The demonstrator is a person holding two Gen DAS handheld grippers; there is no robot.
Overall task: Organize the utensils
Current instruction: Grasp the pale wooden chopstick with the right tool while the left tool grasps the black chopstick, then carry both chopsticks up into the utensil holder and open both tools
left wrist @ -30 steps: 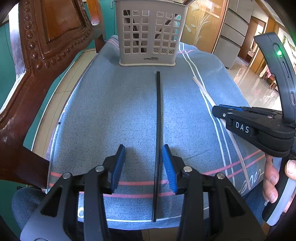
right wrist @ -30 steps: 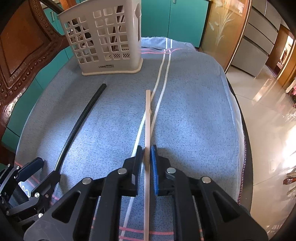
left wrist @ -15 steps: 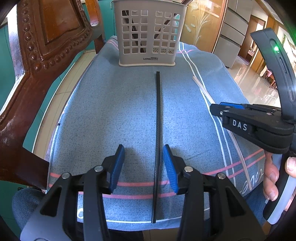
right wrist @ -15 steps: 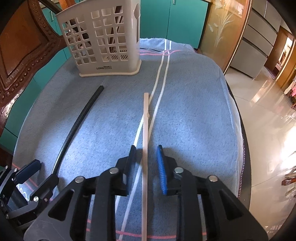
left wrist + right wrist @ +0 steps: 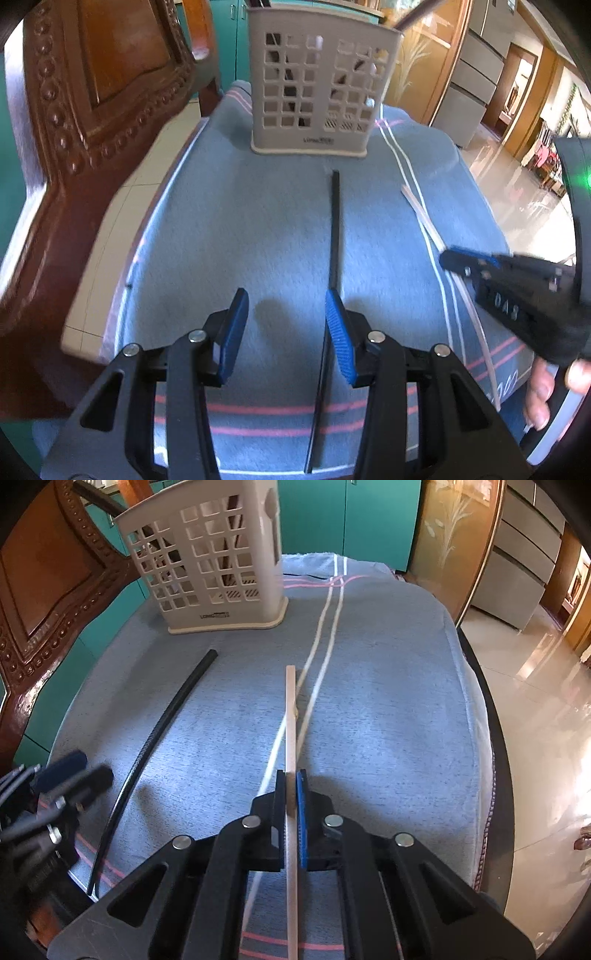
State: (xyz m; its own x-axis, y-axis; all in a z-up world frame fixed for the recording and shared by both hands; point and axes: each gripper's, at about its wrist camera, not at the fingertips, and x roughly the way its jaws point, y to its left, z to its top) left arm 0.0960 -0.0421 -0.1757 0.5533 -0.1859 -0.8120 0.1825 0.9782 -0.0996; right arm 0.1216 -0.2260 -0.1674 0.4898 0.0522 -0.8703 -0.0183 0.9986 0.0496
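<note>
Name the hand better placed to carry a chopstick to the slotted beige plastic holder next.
Right. The right gripper is shut on the pale wooden chopstick; the left gripper is open, its pads not clamping the black chopstick.

Home dining area: carved dark wooden chair back [image 5: 92,122] at 9 o'clock, blue striped cloth-covered table [image 5: 388,709], teal cabinet doors [image 5: 369,517] at 12.

furniture: carved dark wooden chair back [image 5: 92,122] at left, beside table under blue towel-like cloth [image 5: 388,709] with white and pink stripes | walls: teal cabinet doors [image 5: 351,513] behind; wood-framed frosted glass panel [image 5: 454,535] with plant motif; grey drawer unit [image 5: 472,85] | floor: glossy pale tiles [image 5: 535,709], bright daylight glare at right
</note>
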